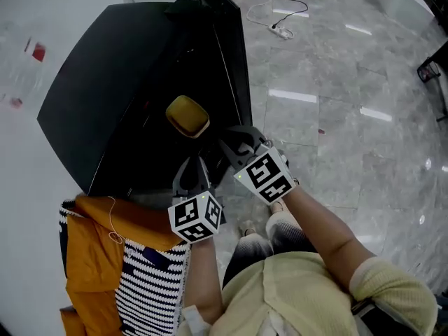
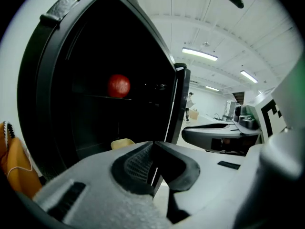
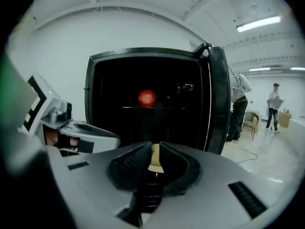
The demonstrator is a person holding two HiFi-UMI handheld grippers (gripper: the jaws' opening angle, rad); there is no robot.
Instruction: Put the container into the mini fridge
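The black mini fridge (image 1: pixel 105 82) stands with its door (image 1: pixel 231 54) swung open. A yellow container (image 1: pixel 187 116) lies inside, on the lower level, free of both grippers. In the left gripper view the container (image 2: pixel 123 143) shows low in the dark interior, and a red apple (image 2: pixel 118 86) sits on the shelf above it. My left gripper (image 1: pixel 194 158) is shut and empty just in front of the opening. My right gripper (image 1: pixel 229 140) hovers to the container's right, its jaws nearly together. Through that narrow slit the right gripper view shows the container (image 3: pixel 155 159) beyond, untouched.
An orange and black-and-white striped fabric bundle (image 1: pixel 105 257) lies at the fridge's near left. A power strip with its cable (image 1: pixel 280 26) lies on the polished floor behind the door. People (image 3: pixel 275 104) stand far off at the right.
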